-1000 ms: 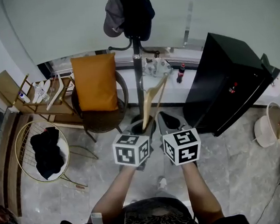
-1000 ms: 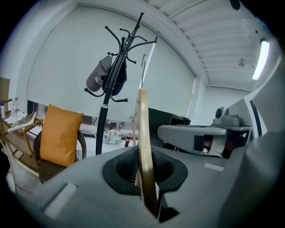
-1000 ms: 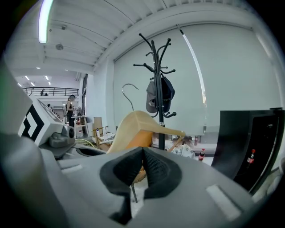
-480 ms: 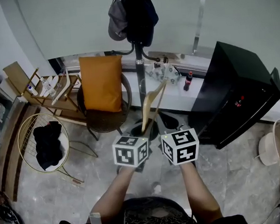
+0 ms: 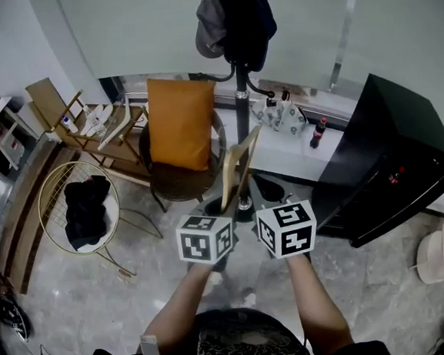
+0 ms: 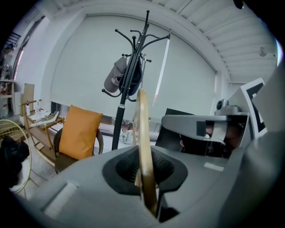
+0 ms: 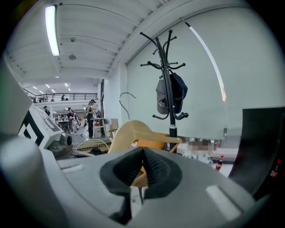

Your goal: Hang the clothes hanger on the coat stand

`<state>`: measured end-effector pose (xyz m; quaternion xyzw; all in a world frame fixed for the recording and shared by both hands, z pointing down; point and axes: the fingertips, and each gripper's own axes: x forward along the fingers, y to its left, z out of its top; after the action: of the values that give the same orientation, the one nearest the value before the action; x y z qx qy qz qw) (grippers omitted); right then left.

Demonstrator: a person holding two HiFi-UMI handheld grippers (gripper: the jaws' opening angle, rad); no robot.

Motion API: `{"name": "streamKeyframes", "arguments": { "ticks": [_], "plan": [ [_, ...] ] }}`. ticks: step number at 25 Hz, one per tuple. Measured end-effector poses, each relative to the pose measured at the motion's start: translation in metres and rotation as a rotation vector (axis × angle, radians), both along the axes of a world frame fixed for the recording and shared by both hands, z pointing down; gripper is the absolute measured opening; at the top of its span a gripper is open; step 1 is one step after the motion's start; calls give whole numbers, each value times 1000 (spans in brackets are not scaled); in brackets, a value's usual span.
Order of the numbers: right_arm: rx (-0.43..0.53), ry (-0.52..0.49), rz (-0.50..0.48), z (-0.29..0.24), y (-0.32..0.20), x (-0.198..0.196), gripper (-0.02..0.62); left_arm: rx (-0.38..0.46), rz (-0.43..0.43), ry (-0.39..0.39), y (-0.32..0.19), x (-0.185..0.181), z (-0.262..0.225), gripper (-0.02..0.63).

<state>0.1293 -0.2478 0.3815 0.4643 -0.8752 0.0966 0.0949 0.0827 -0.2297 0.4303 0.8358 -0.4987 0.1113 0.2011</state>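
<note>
— Left side?
— My left claw [image 6: 145, 176] is clamped on the wooden clothes hanger [image 6: 143, 129], held upright, edge toward me.
— And the right?
— My right claw [image 7: 142, 165] is closed on nothing, just beside the hanger. The coat stand [image 7: 172, 130], caps [image 7: 171, 95] on its hooks, stands beyond, apart

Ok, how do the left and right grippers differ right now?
The left gripper is shut on the wooden hanger, upright between its jaws; the right gripper has its jaws together on nothing, the hanger beyond them. From the left gripper the hanger shows edge-on; from the right gripper, broadside. Both face the coat stand.
</note>
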Motion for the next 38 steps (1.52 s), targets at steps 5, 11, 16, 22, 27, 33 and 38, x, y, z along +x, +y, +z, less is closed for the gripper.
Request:
{"name": "streamKeyframes", "arguments": {
  "ticks": [5, 11, 16, 22, 27, 33, 38],
  "plan": [
    [0, 5, -40, 4, -12, -11, 2, 5, -53, -1, -12, -13, 2, 35],
    [-1, 11, -75, 10, -33, -26, 2, -3, -104, -3, -30, -32, 11, 35],
    [-6, 20, -102, 11, -54, -42, 0, 0, -135, -11, -51, -49, 13, 35],
    [-5, 33, -118, 12, -81, -57, 2, -3, -155, -7, -80, -64, 16, 35],
    [1, 39, -112, 9, -108, -66, 2, -4, -141, -8, -109, -69, 19, 35],
    [11, 42, -89, 3, -140, -73, 1, -7, -111, -13, -144, -73, 20, 35],
    [13, 48, -70, 0, -162, -78, 1, -10, -88, -12, -168, -76, 22, 35]
  ]
}}
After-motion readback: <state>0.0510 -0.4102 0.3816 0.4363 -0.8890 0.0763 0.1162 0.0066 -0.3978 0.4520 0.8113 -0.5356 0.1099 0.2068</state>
